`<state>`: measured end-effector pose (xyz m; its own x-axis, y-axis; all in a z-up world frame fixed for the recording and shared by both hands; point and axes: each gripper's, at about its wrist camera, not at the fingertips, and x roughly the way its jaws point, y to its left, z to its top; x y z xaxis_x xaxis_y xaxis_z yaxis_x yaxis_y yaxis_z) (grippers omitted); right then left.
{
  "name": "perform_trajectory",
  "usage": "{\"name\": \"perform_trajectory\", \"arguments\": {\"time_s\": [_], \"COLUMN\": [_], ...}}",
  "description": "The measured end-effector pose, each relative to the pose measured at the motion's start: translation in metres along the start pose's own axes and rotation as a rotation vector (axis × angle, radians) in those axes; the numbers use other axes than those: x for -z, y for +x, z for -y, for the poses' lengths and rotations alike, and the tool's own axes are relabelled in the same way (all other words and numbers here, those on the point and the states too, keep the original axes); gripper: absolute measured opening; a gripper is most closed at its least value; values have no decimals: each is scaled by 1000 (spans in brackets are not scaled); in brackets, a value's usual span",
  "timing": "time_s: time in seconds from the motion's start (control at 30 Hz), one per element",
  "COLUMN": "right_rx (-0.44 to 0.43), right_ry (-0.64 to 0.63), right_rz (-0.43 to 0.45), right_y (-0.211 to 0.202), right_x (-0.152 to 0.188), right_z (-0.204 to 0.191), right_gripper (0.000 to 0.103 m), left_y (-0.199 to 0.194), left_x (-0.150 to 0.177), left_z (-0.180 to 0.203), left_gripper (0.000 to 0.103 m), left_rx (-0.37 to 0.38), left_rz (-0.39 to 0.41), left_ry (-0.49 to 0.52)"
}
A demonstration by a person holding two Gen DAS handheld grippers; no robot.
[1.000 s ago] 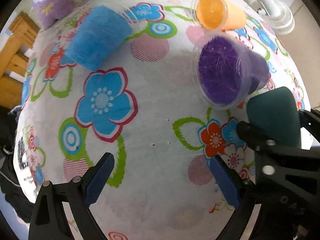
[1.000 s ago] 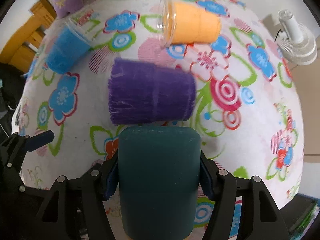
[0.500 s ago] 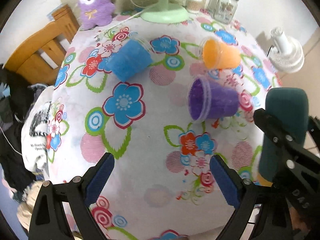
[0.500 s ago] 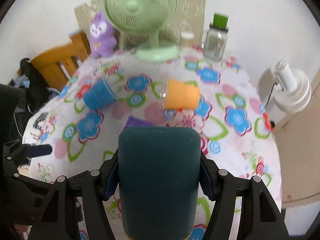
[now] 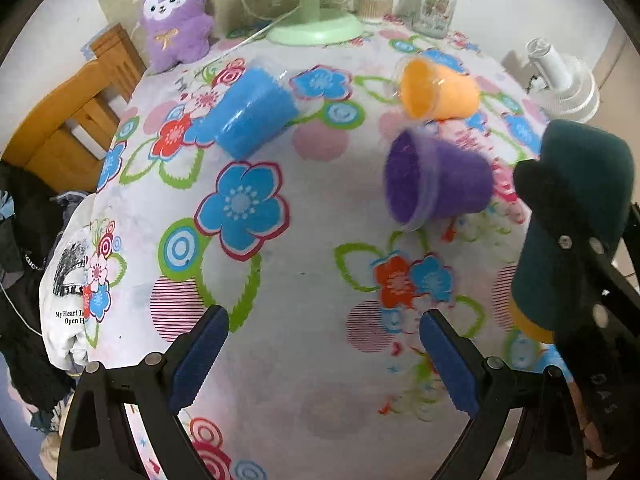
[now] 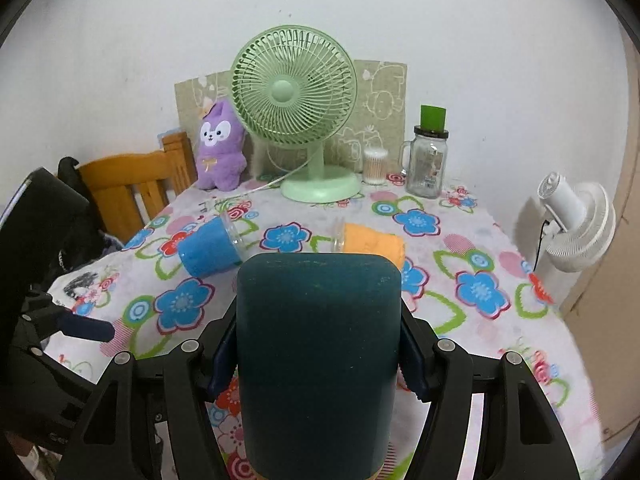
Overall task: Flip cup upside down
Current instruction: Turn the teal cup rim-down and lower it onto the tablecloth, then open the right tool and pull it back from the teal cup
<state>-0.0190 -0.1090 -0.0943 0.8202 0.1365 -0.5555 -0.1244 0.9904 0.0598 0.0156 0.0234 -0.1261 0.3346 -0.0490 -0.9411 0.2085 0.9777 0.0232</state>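
Note:
My right gripper (image 6: 316,364) is shut on a dark teal cup (image 6: 318,352), held above the near part of the table; the cup also shows at the right of the left wrist view (image 5: 576,224). My left gripper (image 5: 324,356) is open and empty above the near table edge. Three cups lie on their sides on the flowered tablecloth (image 5: 304,360): a blue cup (image 5: 248,114) at the far left, an orange cup (image 5: 438,90) at the far right, and a purple cup (image 5: 436,184) in front of the orange one. The teal cup hides the purple cup in the right wrist view.
A green desk fan (image 6: 296,120), a purple plush toy (image 6: 220,148), a glass jar with a green lid (image 6: 426,160) and a small container (image 6: 375,166) stand at the table's far edge. A wooden chair (image 6: 132,184) stands left, a white fan (image 6: 576,228) right.
Both grippers have risen and pulled back from the table, so the fan and wall came into the right wrist view. The teal cup stays gripped. The cups on the table have not moved.

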Motion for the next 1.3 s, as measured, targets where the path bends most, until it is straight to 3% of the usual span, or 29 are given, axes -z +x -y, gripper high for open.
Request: {"name": "perform_trajectory", "arguments": {"time_s": [0.4,0.8,1.0,1.17,1.3], "right_rx": [-4,-15,-34,-23,-23], "right_ry": [80,119,114,60,52], "right_rz": [118,-35,-93,-125,-181], "right_y": [27,35,23,8,-6], "right_x": [14,29,28,18,6], "right_z": [-17,-20,-26,-34,-34], "right_gripper": [68,71,95,102,102], "left_y": [24,33,24,11,-4], "left_x": [6,18,26,30,35], "left_z": [-22,-22,-16,-12,-9], "left_gripper": [97,97,97,97,97], "left_rx": [15,7,8,13,-12], "left_rz": [41,1,-26,-35,-48], "left_ry": [-16,3,7,-2,-12]}}
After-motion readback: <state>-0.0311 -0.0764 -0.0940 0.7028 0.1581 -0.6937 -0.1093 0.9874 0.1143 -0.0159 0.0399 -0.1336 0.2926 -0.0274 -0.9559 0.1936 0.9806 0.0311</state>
